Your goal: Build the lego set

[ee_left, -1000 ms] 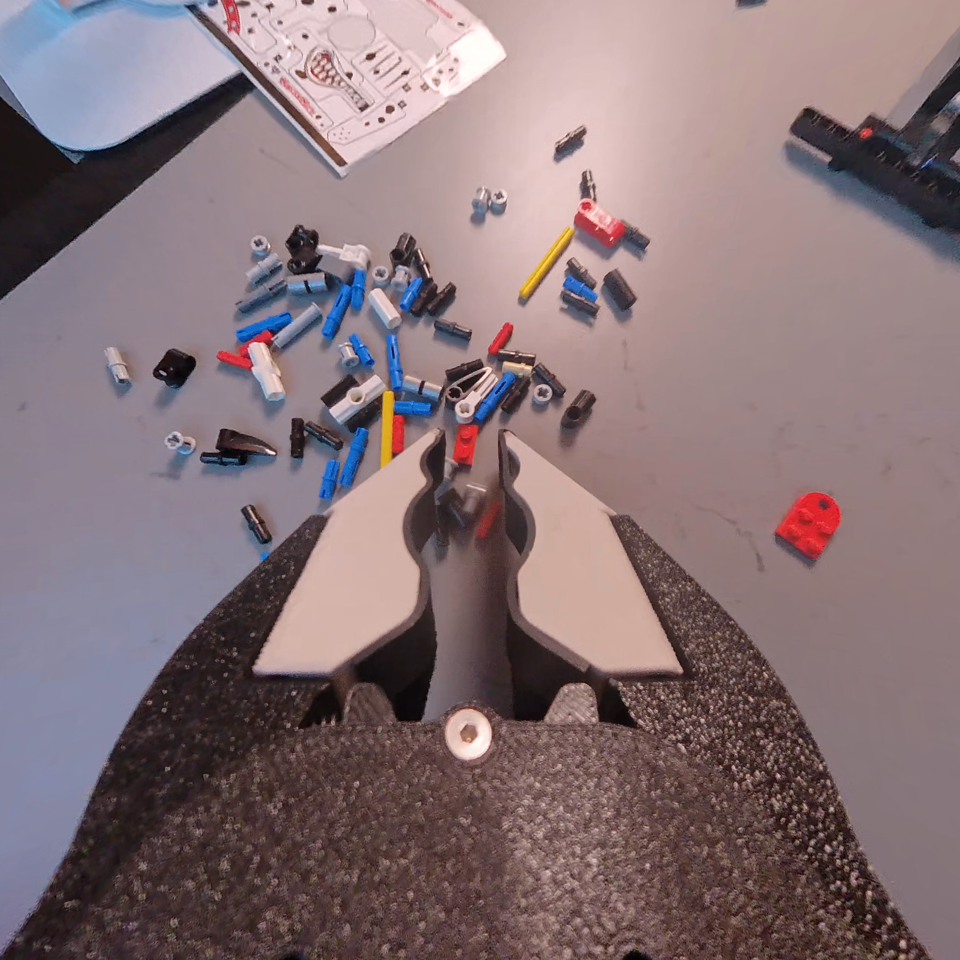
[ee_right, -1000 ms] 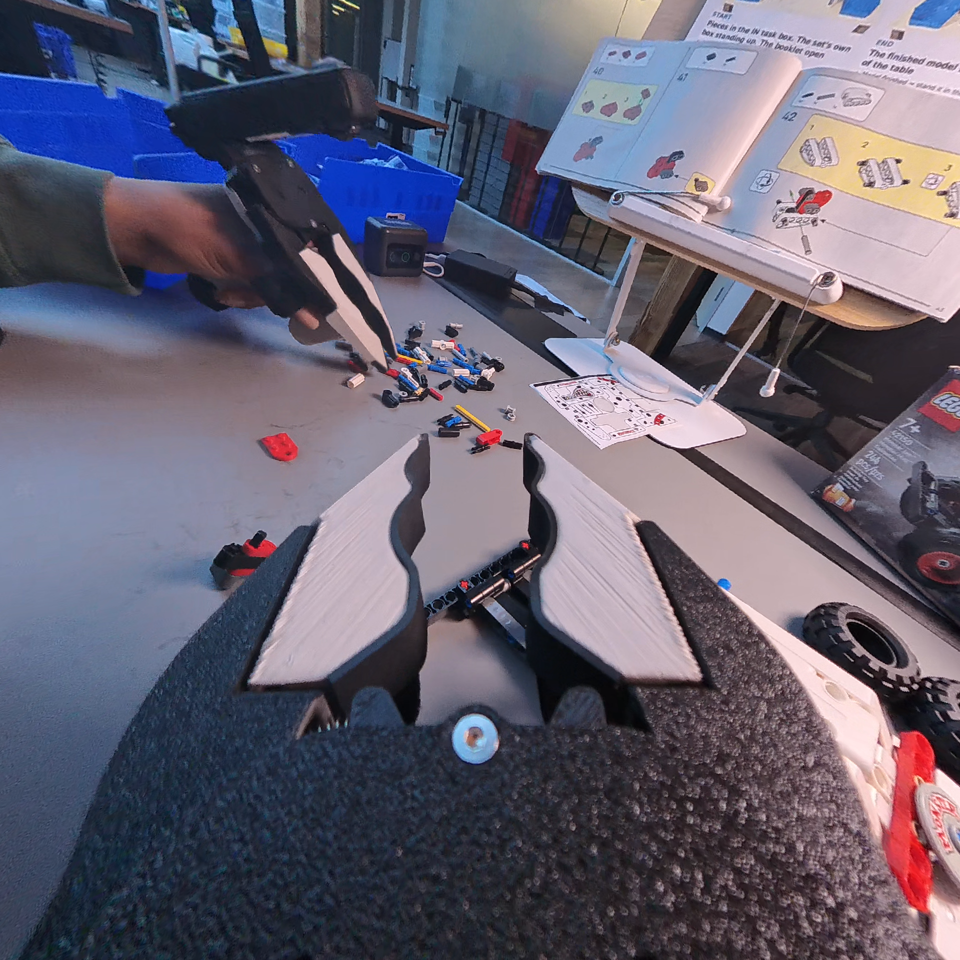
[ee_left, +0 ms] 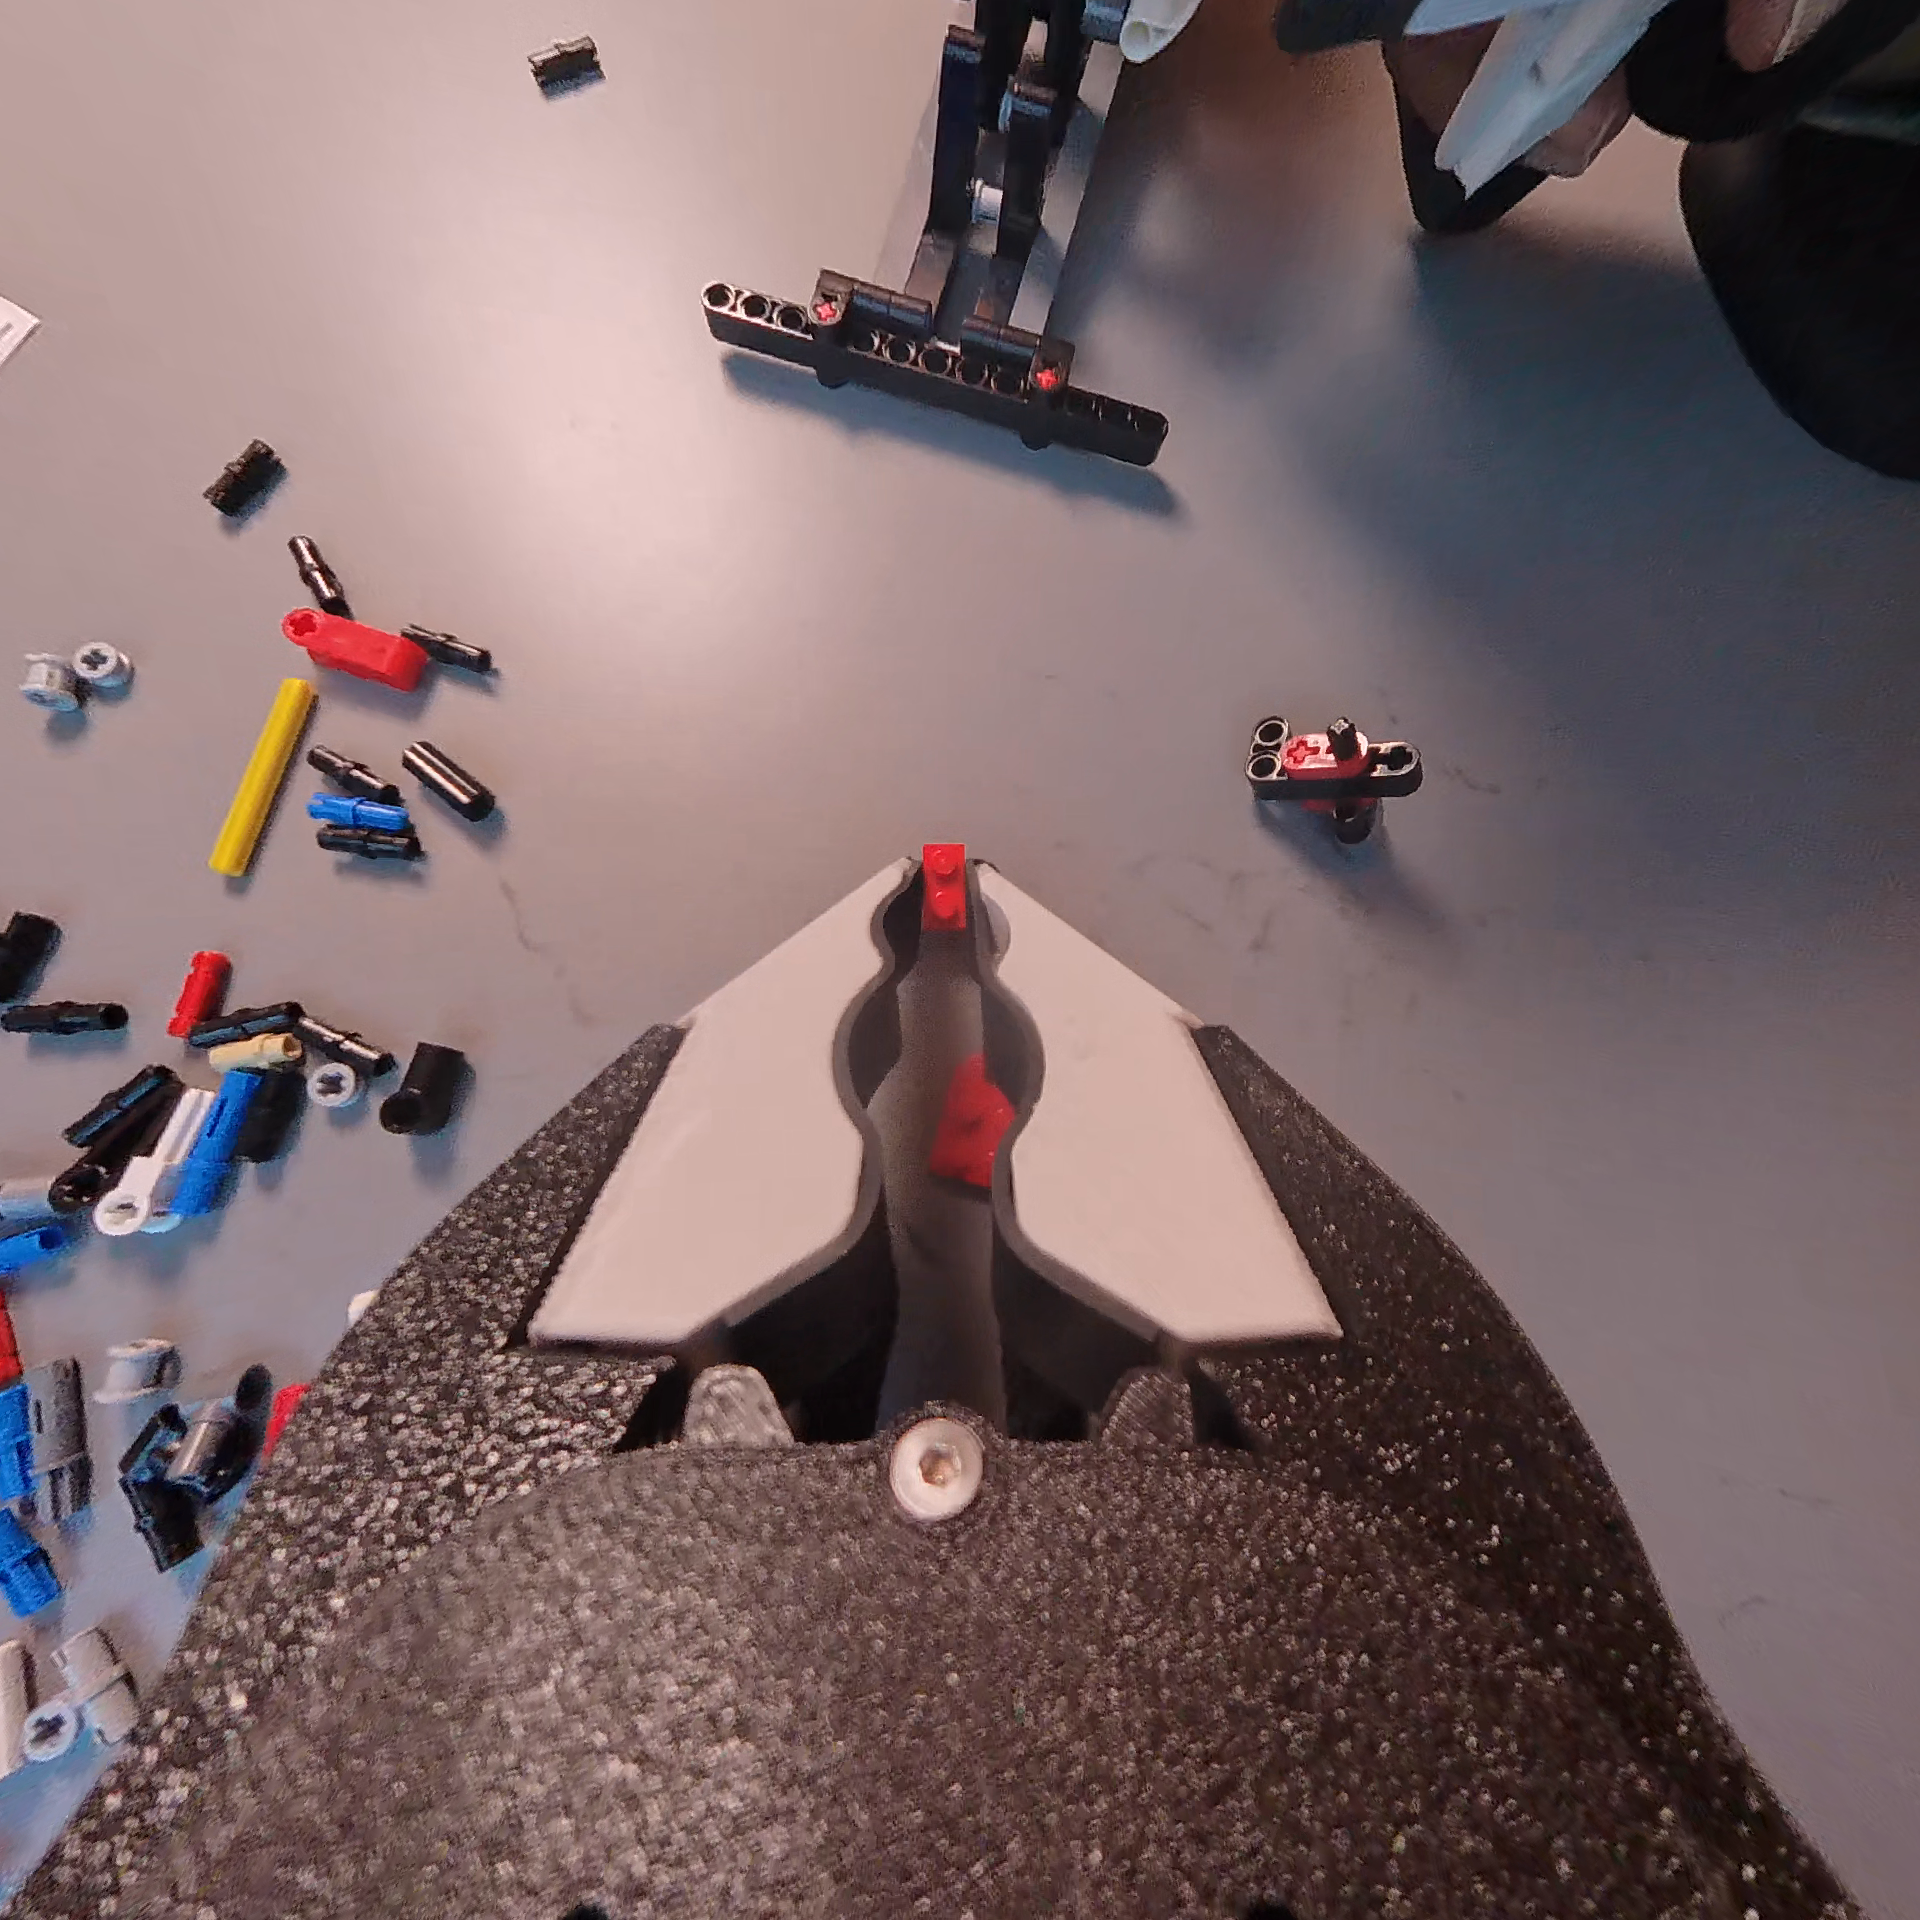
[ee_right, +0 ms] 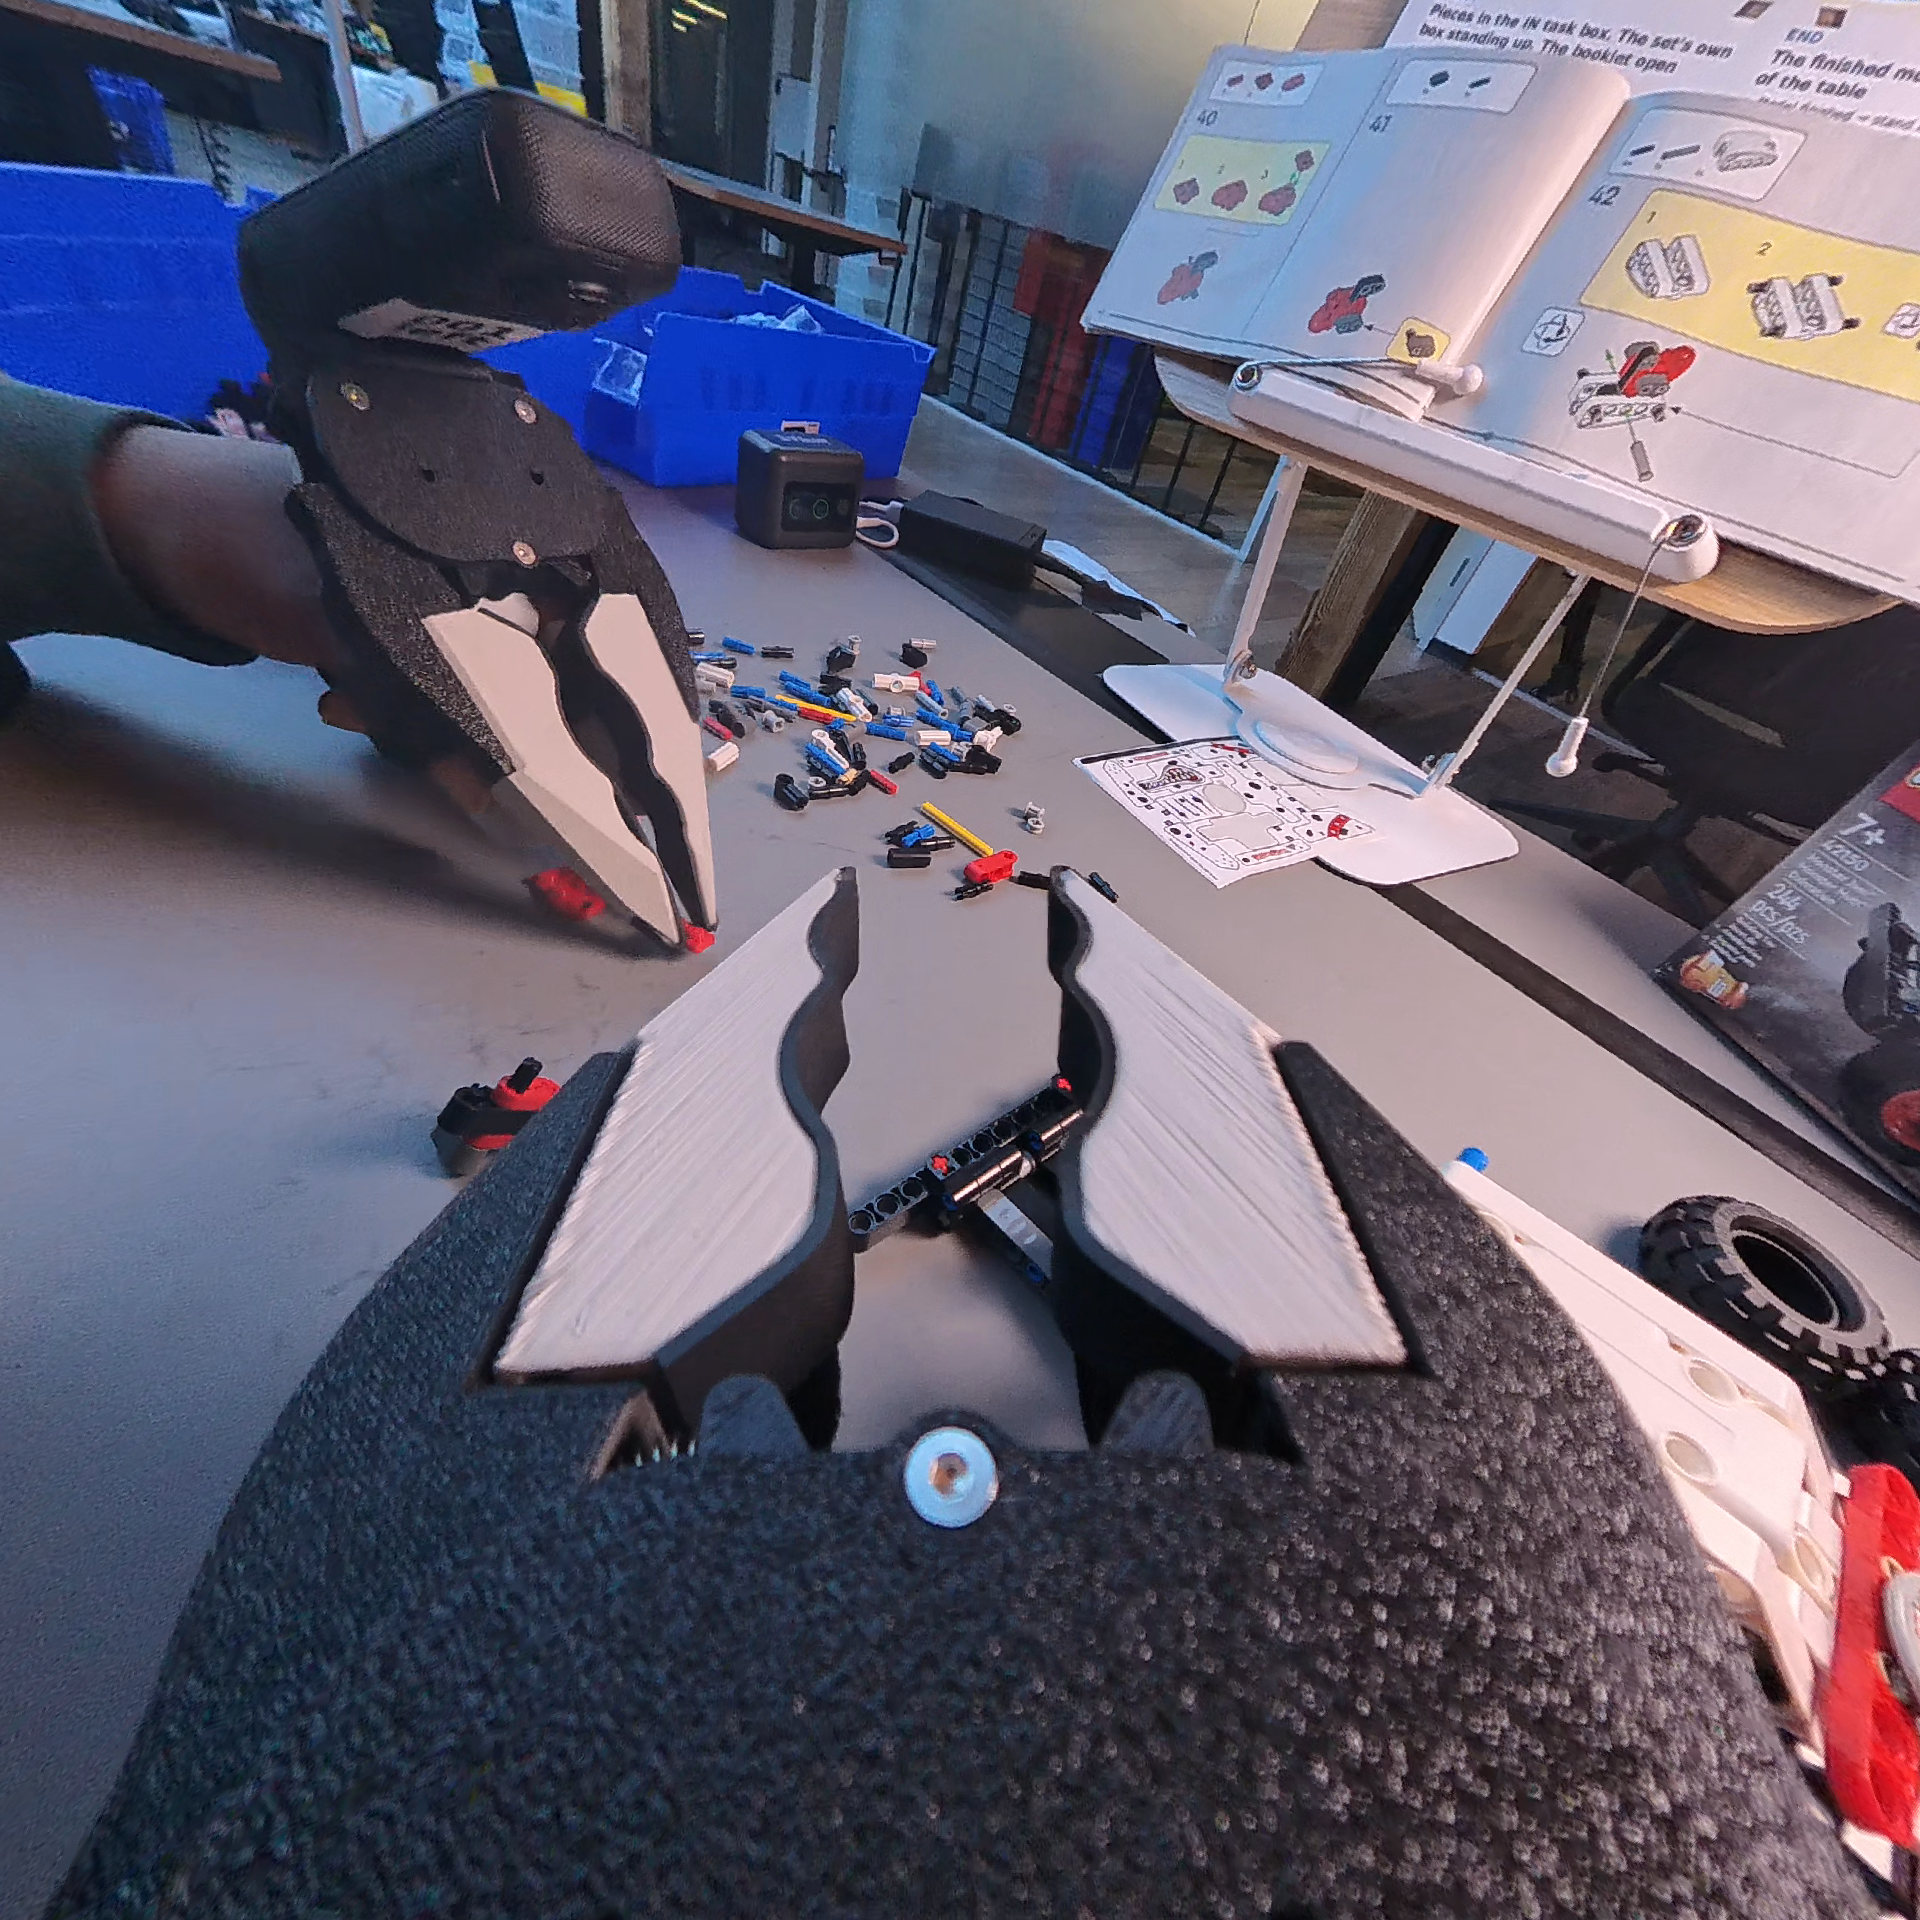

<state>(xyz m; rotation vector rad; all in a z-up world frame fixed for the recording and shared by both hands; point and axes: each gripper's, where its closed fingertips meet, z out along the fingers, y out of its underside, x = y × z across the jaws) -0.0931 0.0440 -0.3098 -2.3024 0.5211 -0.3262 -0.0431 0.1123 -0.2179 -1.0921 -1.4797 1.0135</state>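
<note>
Grey table (ee_right: 260, 1039), scattered pieces (ee_right: 862, 717) — blue bins (ee_right: 748, 384) behind

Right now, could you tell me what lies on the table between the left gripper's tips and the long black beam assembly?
Nothing: in the left wrist view, bare grey table runs from the left gripper, shut on a small red plate, to the black beam assembly.

Both grippers share one build: a black, coarse-grained shell, a silver screw low at centre, and two pale grey tapering jaws with wavy black inner edges. At the left edge of the right wrist view, a dark green sleeve (ee_right: 42, 499) covers the person's arm behind the left gripper (ee_right: 691, 930), whose top carries a black fabric-textured block. The right gripper (ee_right: 951, 883) fills that frame's lower half.
</note>
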